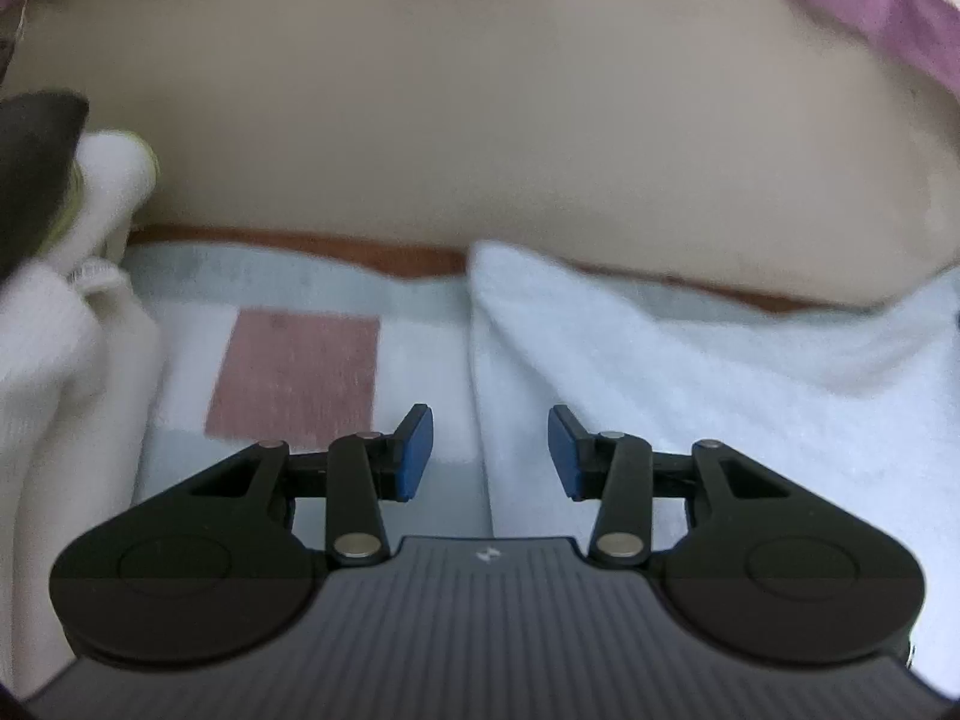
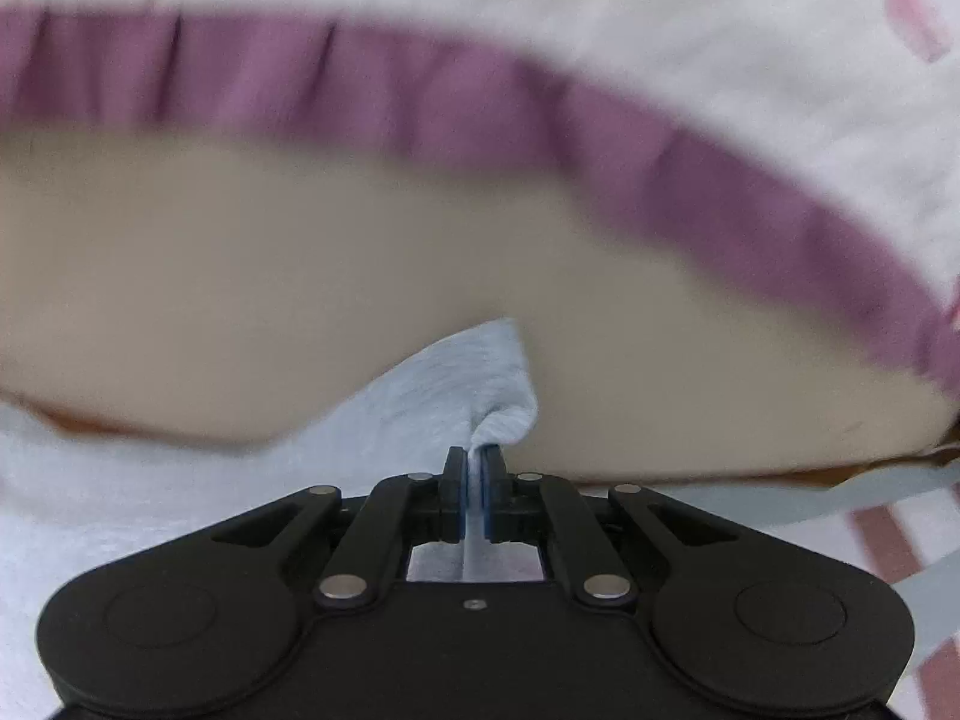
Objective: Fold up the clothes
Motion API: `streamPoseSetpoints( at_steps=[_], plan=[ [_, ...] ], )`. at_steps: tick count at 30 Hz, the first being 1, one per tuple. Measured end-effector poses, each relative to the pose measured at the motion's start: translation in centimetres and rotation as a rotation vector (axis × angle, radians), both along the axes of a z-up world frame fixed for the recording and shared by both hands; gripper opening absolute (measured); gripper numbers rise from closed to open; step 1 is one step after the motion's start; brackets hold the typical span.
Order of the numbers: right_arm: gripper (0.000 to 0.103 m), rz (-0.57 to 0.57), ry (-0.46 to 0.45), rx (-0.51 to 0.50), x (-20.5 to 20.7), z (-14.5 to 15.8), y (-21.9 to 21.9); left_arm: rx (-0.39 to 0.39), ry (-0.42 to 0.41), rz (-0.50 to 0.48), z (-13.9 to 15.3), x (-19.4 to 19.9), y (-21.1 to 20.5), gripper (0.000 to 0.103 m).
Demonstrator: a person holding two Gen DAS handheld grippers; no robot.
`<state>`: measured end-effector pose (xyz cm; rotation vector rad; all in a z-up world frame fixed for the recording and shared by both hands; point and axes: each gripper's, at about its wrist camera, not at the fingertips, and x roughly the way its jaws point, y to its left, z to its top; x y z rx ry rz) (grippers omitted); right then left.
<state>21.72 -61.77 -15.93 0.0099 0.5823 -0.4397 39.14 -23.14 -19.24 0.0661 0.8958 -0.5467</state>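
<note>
Blue pads of right claw (image 2: pixel 474 495) pinched tight on corner of pale blue towel (image 2: pixel 456 378). Left claw (image 1: pixel 490 450) wide apart, empty, above same towel (image 1: pixel 690 372) beside white socks (image 1: pixel 90 240).

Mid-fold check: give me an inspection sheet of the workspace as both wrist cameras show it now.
Surface: checked blanket with pale blue, white and dusty-pink squares, on a surface with an orange-brown edge.
Job's things: light blue towel, one corner lifted and pinched.
Clutter: white socks at the left, and a dark item I cannot identify.
Grippers: left gripper open, holding nothing, over the towel's left edge; right gripper shut on the towel corner.
Cables: nothing seen.
Surroundings: beige floor; purple-trimmed white fabric beyond. Both views are blurred.
</note>
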Motion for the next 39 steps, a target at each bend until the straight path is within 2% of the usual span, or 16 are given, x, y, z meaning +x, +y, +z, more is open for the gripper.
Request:
streamPoseSetpoints(
  at_steps=[3,7,9,12,13,15,16,19,23,25,29,31,32,33,36,39],
  plan=[
    [0.005,0.001,-0.001,-0.066,-1.0,0.5,0.4,0.026,-0.019,0.03,-0.2,1.1,-0.8,0.042],
    [0.005,-0.005,0.06,-0.06,-0.8,-0.1,0.2,-0.018,-0.003,0.015,-0.9,2.3,-2.0,0.042],
    [0.005,0.01,0.051,-0.043,-0.9,-0.1,0.2,-0.024,-0.024,-0.006,-1.2,2.4,-2.9,0.051],
    [0.005,0.038,0.029,-0.012,-1.1,0.2,0.0,-0.106,-0.016,-0.022,-1.7,2.4,-3.7,0.057],
    [0.005,0.052,0.015,0.0,-1.2,0.4,-0.1,-0.12,-0.02,-0.019,-1.7,2.3,-3.9,0.055],
    [0.005,0.099,-0.033,0.039,-1.9,0.9,-0.4,-0.117,-0.029,-0.012,-1.7,1.9,-4.3,0.007],
    [0.005,0.108,-0.05,0.044,-2.2,1.1,-0.6,-0.103,-0.034,-0.01,-1.5,1.6,-4.5,0.001],
    [0.005,0.127,-0.1,0.05,-3.2,1.7,-0.8,-0.129,-0.152,0.078,0.5,0.5,-3.7,0.001],
    [0.005,0.142,-0.149,0.056,-4.0,2.1,-1.0,-0.147,-0.231,0.141,2.4,0.3,-3.0,0.001],
    [0.005,0.069,-0.083,-0.001,-3.5,1.7,-0.7,-0.083,-0.261,0.147,2.3,0.3,-3.5,0.002],
    [0.007,-0.079,0.048,-0.114,-2.5,1.0,-0.2,0.113,-0.221,0.145,0.3,1.1,-5.4,0.004],
    [0.018,-0.152,0.114,-0.171,-1.9,0.6,0.0,0.079,-0.205,0.172,0.4,0.5,-4.8,0.004],
    [0.032,-0.191,0.145,-0.194,-1.8,0.4,0.1,0.049,-0.196,0.185,0.6,0.2,-4.3,0.008],
    [0.043,-0.245,0.149,-0.145,-2.3,0.6,-0.5,0.03,-0.177,0.182,0.7,-0.4,-3.8,0.011],
    [0.044,-0.199,0.072,0.214,-6.8,1.2,-3.9,0.008,-0.102,0.139,0.9,-2.4,-2.3,0.025],
    [0.044,-0.126,0.078,0.453,-10.7,0.7,-3.9,0.042,-0.031,0.061,0.5,-4.7,-1.1,0.03]
  ],
)
